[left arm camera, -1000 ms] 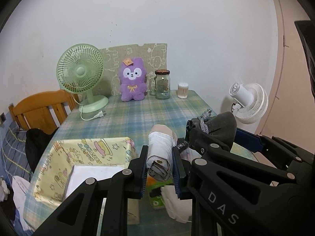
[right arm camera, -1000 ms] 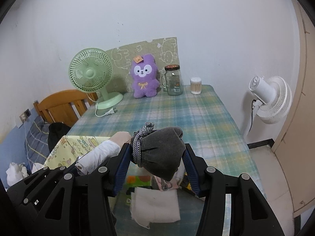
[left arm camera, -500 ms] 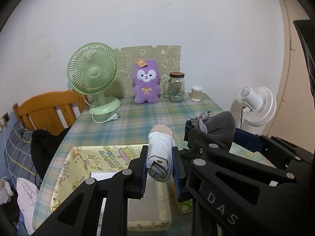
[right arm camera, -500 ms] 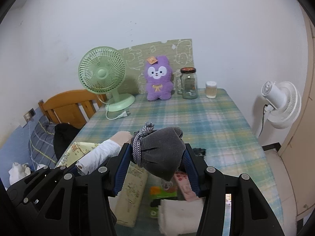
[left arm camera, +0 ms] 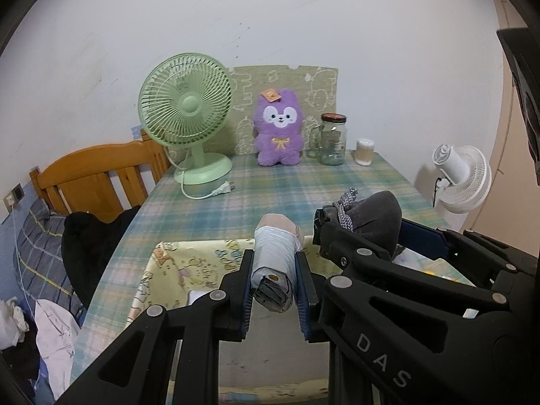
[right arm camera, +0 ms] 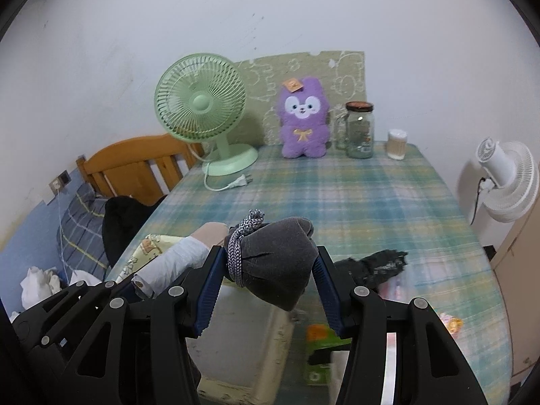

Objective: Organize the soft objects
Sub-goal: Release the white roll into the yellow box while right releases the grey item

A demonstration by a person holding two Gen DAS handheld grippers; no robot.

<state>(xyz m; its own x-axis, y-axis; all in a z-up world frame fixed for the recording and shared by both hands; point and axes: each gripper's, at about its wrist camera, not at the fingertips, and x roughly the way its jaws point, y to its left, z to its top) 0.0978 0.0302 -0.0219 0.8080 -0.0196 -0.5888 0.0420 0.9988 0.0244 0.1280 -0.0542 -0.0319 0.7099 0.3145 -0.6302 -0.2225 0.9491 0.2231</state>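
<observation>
My left gripper is shut on a rolled white and beige cloth, held above a yellow cartoon-print fabric box at the table's near edge. My right gripper is shut on a grey drawstring pouch with a braided cord, just right of the left gripper and over the same box. The roll also shows in the right wrist view. The pouch shows in the left wrist view.
A green fan, purple plush, glass jar and small cup stand at the table's far edge. A black cloth, green packet and pink items lie right of the box. A wooden chair stands left.
Both grippers have pulled back and shifted left with their loads, now over the yellow box. The far objects look smaller and further right.
</observation>
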